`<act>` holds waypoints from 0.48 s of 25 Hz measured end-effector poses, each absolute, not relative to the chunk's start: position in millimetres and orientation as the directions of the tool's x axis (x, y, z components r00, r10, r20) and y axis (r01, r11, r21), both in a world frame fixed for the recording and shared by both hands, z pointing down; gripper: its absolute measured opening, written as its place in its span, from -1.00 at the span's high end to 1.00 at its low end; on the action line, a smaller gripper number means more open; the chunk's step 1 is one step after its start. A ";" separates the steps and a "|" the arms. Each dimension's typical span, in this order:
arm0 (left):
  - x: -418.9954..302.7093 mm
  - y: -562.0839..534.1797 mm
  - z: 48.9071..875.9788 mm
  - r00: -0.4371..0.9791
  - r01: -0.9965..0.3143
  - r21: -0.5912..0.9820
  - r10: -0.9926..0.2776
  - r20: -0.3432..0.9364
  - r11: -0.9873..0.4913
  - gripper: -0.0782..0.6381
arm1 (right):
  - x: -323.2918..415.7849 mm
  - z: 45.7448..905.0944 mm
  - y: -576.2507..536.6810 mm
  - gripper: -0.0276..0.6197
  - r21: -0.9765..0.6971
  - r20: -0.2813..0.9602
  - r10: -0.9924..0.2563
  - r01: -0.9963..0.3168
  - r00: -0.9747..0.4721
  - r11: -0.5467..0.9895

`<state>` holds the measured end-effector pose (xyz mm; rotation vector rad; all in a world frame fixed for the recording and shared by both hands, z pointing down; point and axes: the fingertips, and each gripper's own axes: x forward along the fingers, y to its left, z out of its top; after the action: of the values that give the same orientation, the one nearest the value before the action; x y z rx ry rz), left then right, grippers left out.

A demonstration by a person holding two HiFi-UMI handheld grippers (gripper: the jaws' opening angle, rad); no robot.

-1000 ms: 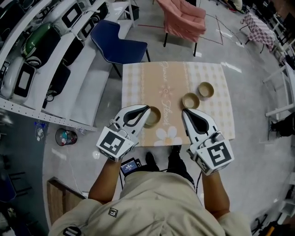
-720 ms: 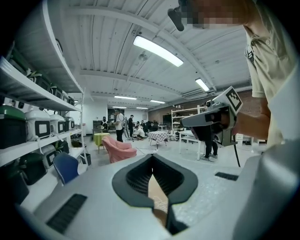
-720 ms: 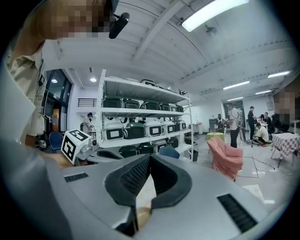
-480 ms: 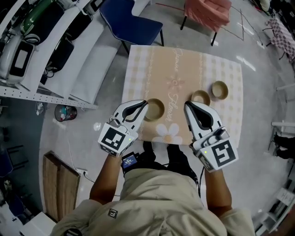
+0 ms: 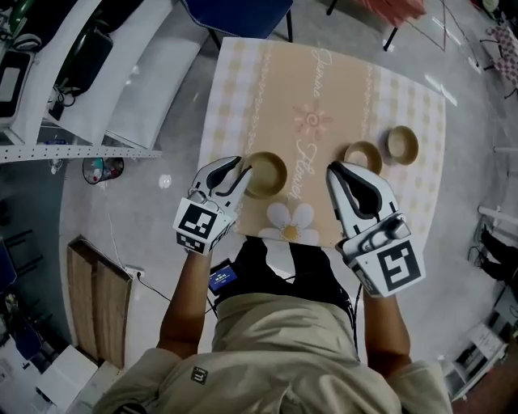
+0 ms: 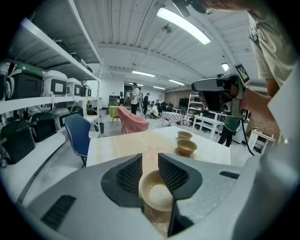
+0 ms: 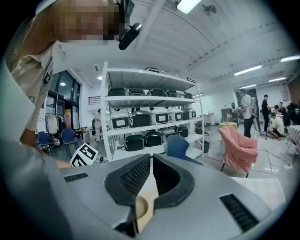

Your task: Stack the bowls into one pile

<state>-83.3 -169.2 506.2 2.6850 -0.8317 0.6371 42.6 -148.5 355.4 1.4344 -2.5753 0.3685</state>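
On the worktop (image 5: 259, 89), which is covered with a beige checked cloth, three tan bowls are seen, none of them stacked. The left bowl (image 5: 265, 174) is set alone towards the near left. The middle bowl (image 5: 363, 155) and the right bowl (image 5: 402, 144) are placed just beside each other further to the right. The left gripper (image 6: 150, 157) is held over the left rim of the left bowl. Its jaws are apart, and that bowl is seen through the gap without being clamped. The right gripper (image 7: 151, 159) is held at the near edge of the middle bowl. Its jaws are kept narrowly apart, almost meeting at the tips, and nothing is gripped. Only a strip of cloth and part of a bowl are seen between them. A blue chair (image 5: 239, 8) is seen beyond the far edge.
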 end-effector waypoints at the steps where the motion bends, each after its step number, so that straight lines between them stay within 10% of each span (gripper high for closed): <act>1: -84.6 -171.0 518.0 0.732 -0.592 0.120 -0.469 0.494 -0.797 0.54 | 43.9 361.4 -149.7 0.90 -0.136 0.273 -0.808 -0.852 -0.522 0.505; 12: -84.9 -174.8 603.3 0.703 -0.627 0.217 -0.425 0.570 -0.748 0.54 | 65.1 410.6 -161.9 0.90 -0.154 0.320 -0.813 -0.873 -0.487 0.463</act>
<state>-84.9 -174.8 603.3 2.5154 -0.8162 0.7004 65.1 -161.9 410.6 1.4661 -2.5092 0.4423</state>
